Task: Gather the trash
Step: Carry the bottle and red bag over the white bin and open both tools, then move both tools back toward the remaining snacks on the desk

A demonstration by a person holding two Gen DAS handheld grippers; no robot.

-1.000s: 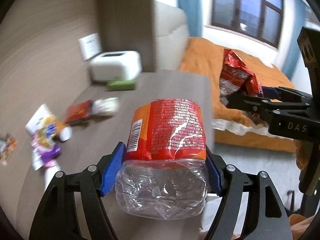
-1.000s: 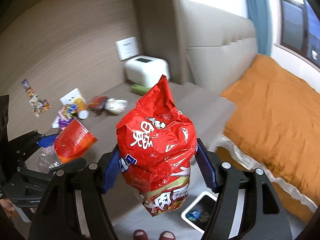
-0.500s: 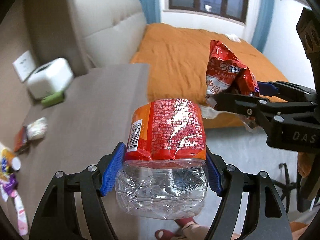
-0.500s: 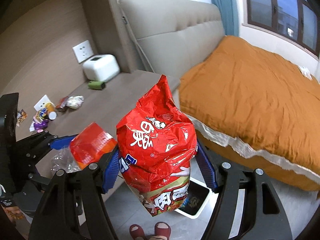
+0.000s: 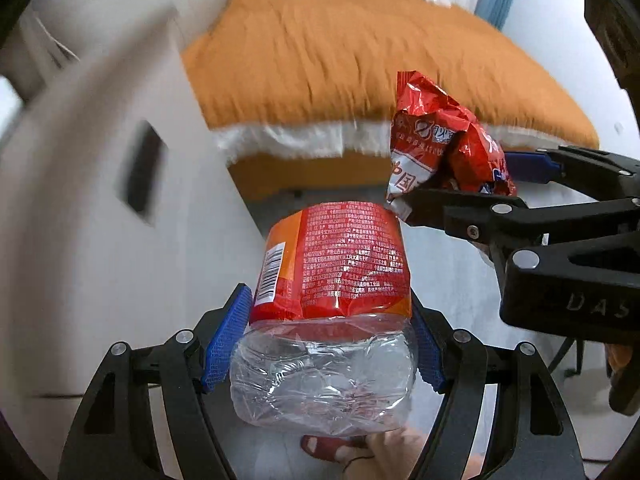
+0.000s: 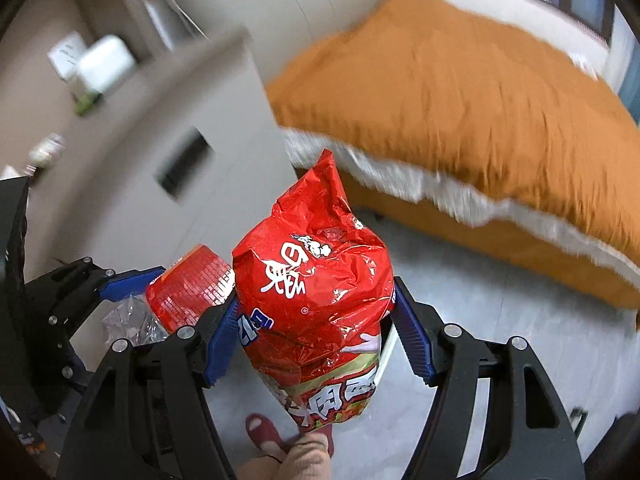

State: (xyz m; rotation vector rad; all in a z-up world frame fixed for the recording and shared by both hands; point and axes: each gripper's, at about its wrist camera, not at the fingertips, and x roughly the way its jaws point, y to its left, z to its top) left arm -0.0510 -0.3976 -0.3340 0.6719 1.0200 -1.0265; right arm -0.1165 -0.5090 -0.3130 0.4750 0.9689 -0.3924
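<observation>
The bed (image 5: 360, 60) with its orange cover fills the top of both views, smeared by motion blur and cut off at the frame edges. Left of it stands a pale cabinet (image 6: 160, 152); a dark rectangle on its front is too blurred to identify, and so are the small items on top. The grey floor (image 6: 500, 320) lies below.

The left hand-held gripper (image 5: 322, 344) is clamped on a crushed clear bottle (image 5: 324, 368) with a red label; the bottle's far end is out of sight behind the label. The right hand-held gripper (image 6: 316, 332) grips a crumpled red bag (image 6: 316, 292), whose lower end hides most of a white-rimmed bin (image 6: 387, 350) on the floor, so its contents cannot be seen. Both items hang above the floor, side by side. Beneath them, partly covered, a red slipper (image 6: 262, 434) and a trouser leg show.
</observation>
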